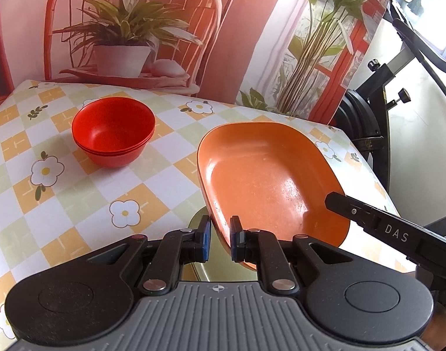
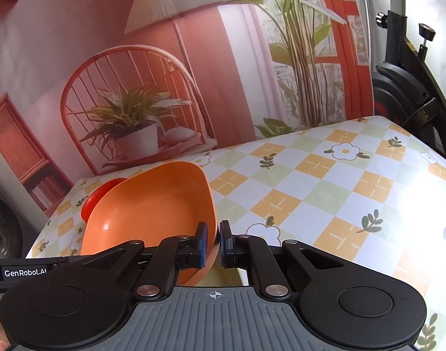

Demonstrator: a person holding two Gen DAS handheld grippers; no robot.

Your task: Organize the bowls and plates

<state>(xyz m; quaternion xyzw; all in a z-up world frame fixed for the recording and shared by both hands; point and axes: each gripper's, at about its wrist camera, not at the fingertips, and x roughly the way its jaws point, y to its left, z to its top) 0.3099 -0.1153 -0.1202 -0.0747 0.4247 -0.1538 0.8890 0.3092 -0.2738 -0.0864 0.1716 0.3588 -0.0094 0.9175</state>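
An orange oval plate (image 1: 261,175) hangs tilted above the table, held by its near rim. My left gripper (image 1: 220,234) is shut on that rim, one pad outside the wall and one inside. In the right wrist view the same orange plate (image 2: 152,204) sits left of centre, with my right gripper (image 2: 213,242) shut on its near right edge. The right gripper's black body (image 1: 384,228) reaches in at the plate's right side. A stack of nested red bowls (image 1: 113,131) stands upright on the table to the far left, partly hidden behind the plate as a red bowl edge (image 2: 103,196).
A yellow-green dish (image 1: 198,219) lies on the table just under the held plate, mostly hidden. The checked flower tablecloth (image 2: 340,190) stretches bare to the right. A printed backdrop (image 1: 129,29) closes the table's far edge. An exercise bike (image 1: 369,111) stands off its right end.
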